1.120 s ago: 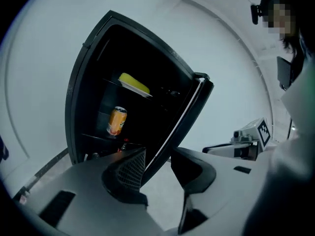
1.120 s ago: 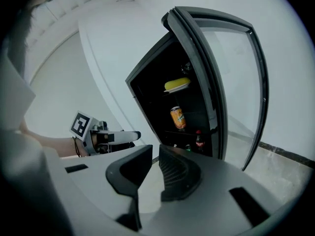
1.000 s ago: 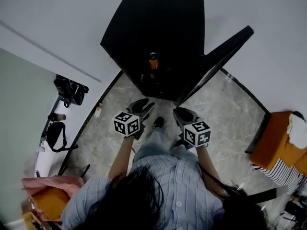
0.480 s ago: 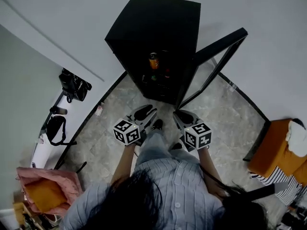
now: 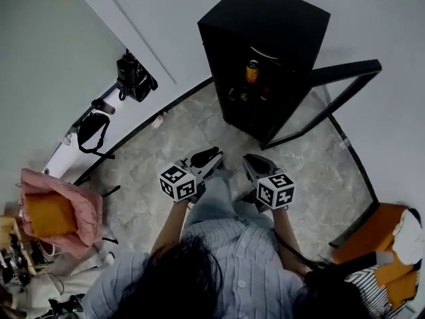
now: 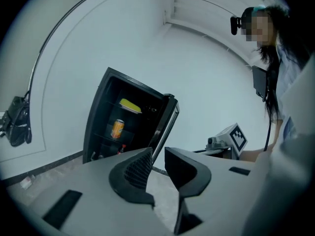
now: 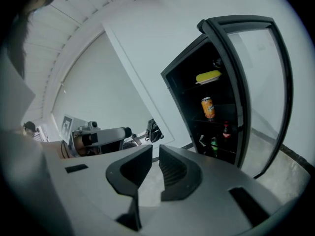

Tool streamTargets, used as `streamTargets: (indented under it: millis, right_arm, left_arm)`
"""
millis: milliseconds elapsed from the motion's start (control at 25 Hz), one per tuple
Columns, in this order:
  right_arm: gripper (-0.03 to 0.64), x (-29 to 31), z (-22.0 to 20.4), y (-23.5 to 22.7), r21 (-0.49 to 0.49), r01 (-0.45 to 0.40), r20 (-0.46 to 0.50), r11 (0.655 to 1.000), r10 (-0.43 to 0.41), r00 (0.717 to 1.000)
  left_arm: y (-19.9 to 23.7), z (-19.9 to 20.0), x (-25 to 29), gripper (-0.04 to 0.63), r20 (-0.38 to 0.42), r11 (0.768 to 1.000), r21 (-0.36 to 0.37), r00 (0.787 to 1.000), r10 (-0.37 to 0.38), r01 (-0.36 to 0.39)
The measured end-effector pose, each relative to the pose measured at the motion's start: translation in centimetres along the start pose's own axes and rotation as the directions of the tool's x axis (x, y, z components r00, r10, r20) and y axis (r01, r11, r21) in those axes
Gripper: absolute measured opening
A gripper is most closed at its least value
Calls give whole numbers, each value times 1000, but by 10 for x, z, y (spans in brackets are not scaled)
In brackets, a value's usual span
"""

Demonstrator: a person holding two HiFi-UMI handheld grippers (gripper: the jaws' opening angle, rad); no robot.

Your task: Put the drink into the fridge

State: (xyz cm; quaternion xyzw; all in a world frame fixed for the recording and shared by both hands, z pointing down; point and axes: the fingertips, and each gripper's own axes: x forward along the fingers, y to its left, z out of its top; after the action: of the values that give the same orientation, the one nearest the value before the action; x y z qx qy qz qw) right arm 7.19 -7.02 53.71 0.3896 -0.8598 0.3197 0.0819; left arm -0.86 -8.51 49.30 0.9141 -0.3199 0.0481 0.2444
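Black and open at the front, the fridge [image 5: 265,48] stood against the white wall with its glass door [image 5: 345,67] swung wide to the right. The drink, an orange can [image 5: 252,71], stood upright on a middle shelf inside, well apart from both grippers. On the shelf above it lay a yellow item [image 6: 130,105], perhaps a packet, though the dim interior left its kind unclear. Lower down stood a red-capped bottle [image 7: 226,130] and a green bottle [image 7: 214,144].

The person stood on the marbled floor [image 5: 199,121] in front of the fridge with a gripper in each hand, both held ahead of the body and pointing roughly toward the open cabinet. The left gripper [image 5: 211,158] had just been closing its jaws. They stood with only a narrow gap between the ribbed pads, and nothing lay in that gap. The right gripper [image 5: 251,163] was likewise nearly closed, with a thin slit between its jaws, and it held nothing.

Off to the left, a black bag [image 5: 135,77] hung near the wall, well apart from the fridge.
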Motion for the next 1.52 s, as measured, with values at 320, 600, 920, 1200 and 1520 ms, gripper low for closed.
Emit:
streamTargets:
  millis: [320, 600, 920, 1200, 1520]
  right_arm:
    - [51, 9, 0, 16, -17, -13, -15, 1000, 13, 1000]
    - [51, 21, 5, 19, 7, 28, 8, 1000, -28, 1000]
    - [51, 51, -4, 89, -23, 7, -4, 1000, -7, 1000]
    - [51, 63, -25, 132, -33, 53, 2, 998, -53, 999]
    - [51, 63, -54, 180, -17, 130, 40, 991, -129, 991]
  left_arm:
    - [15, -10, -36, 66, 22, 996, -39, 996, 86, -86]
    - [8, -4, -51, 43, 25, 999, 25, 999, 22, -23]
    - [35, -12, -130, 31, 4, 998, 27, 999, 49, -49]
    - [46, -19, -171, 31, -28, 998, 54, 1000, -10, 12]
    - [38, -39, -207, 30, -118, 982, 116, 984, -135, 149]
